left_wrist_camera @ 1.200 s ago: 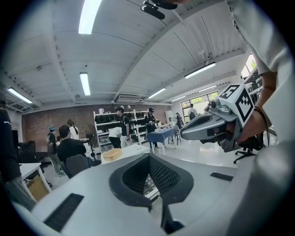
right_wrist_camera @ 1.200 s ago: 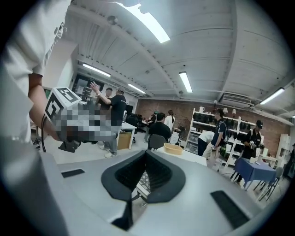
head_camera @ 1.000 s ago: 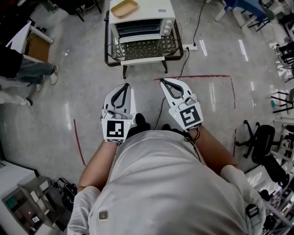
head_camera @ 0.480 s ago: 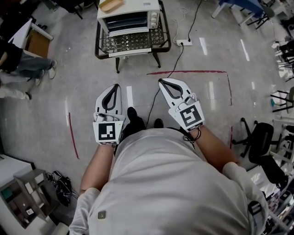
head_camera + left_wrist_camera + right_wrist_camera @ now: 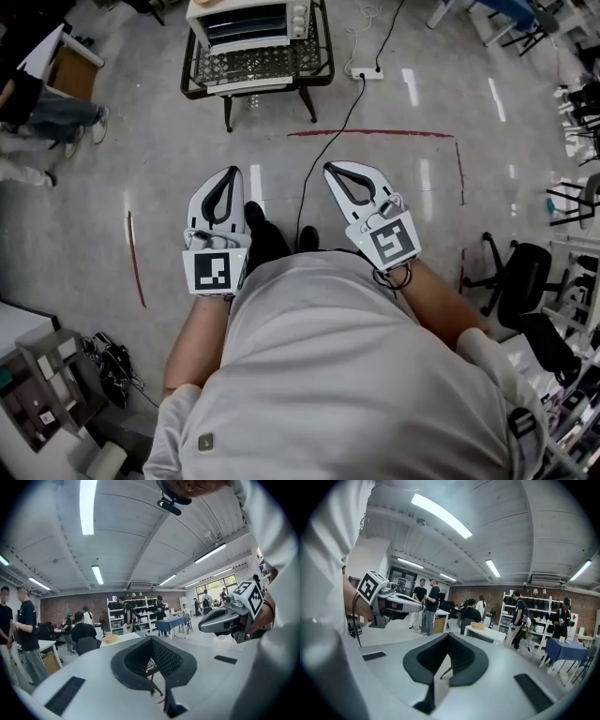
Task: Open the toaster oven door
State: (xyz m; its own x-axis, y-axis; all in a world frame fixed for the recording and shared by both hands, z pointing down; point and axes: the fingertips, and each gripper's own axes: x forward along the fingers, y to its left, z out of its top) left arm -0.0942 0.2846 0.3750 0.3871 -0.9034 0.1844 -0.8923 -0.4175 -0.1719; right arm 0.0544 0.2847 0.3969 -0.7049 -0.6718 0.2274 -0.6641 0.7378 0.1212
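The white toaster oven (image 5: 248, 21) stands on a black wire stand (image 5: 258, 67) at the top of the head view, its dark glass door closed. It is far ahead of both grippers. My left gripper (image 5: 228, 172) and right gripper (image 5: 335, 170) are held side by side in front of my torso, above the floor, both shut and empty. In the left gripper view the shut jaws (image 5: 150, 640) point toward the room. The right gripper view shows its shut jaws (image 5: 446, 636) and beyond them the toaster oven (image 5: 486, 635) with a beige tray (image 5: 477, 626) on top.
A black cable (image 5: 323, 141) runs from a power strip (image 5: 364, 72) across the floor toward my feet. Red tape lines (image 5: 375, 133) mark the floor. An office chair (image 5: 520, 272) stands at right, a person (image 5: 37, 122) and a desk (image 5: 56, 70) at left.
The toaster oven and its stand have slid up and left toward the top edge of the head view, farther from me. Both grippers stay shut in front of my torso.
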